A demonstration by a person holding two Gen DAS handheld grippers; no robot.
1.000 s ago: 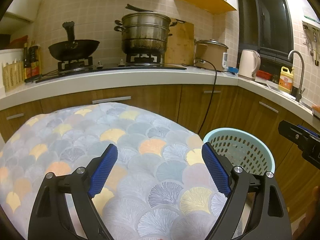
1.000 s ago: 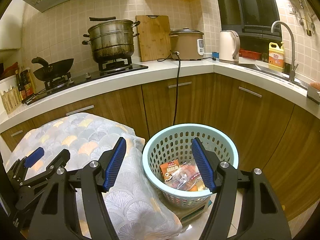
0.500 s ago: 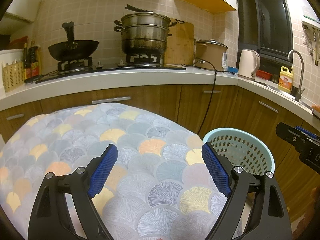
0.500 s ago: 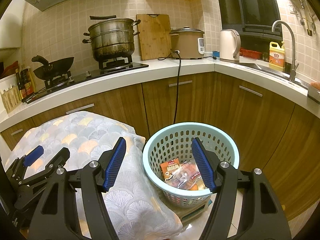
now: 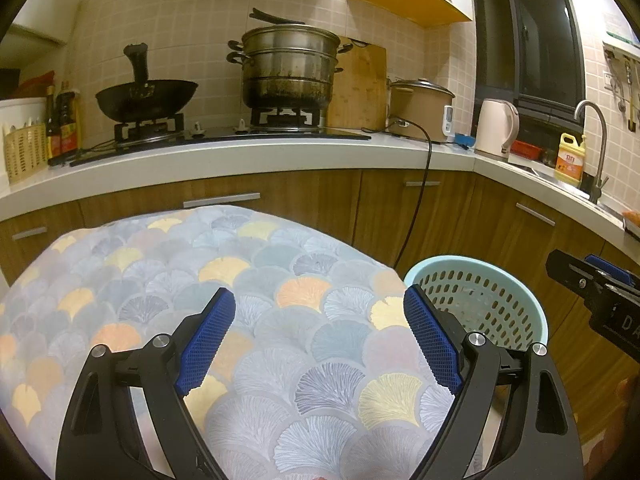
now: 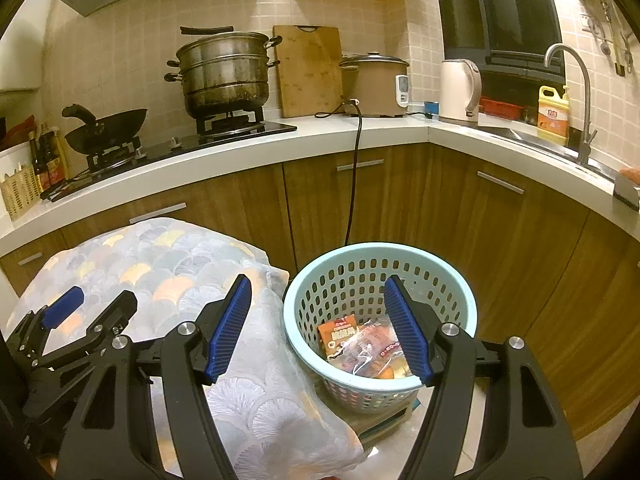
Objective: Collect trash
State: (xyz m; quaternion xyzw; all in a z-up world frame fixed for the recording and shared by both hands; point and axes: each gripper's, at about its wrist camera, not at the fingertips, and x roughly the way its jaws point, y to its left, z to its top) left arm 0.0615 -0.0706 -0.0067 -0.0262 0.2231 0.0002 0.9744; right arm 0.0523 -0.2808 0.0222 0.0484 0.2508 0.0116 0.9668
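Kitchen corner, shown from two handheld grippers, each pointing forward and a little downward. In the left wrist view, the left gripper (image 5: 319, 334) fills the bottom of the frame with its blue-padded jaws spread wide and nothing between them. Beneath it lies a table draped in a fan-patterned cloth (image 5: 256, 280), and no litter shows on the part of the cloth in view.

In the right wrist view, the right gripper (image 6: 316, 330) sits low in the centre, its jaws moderately open and also empty. Seen between and beyond its fingers is a pale blue basket (image 6: 376, 254) standing on the floor just beside the hanging edge of the cloth (image 6: 192, 264). At the bottom of the basket lie snack wrappers (image 6: 362, 346), orange and red with clear film. They sit lower centre of that frame, below the gripper's right finger, not touching it.

The collecting appears to be finished or close to it, since the only trash in view is already in the basket. A sensible way to proceed is to scan the table and floor for any missed scrap, keep both grippers apart and empty, and avoid snagging the loose cloth or tipping the light basket.

A worktop (image 6: 280, 148) with a steamer pot (image 6: 224, 74) crosses the upper frame.
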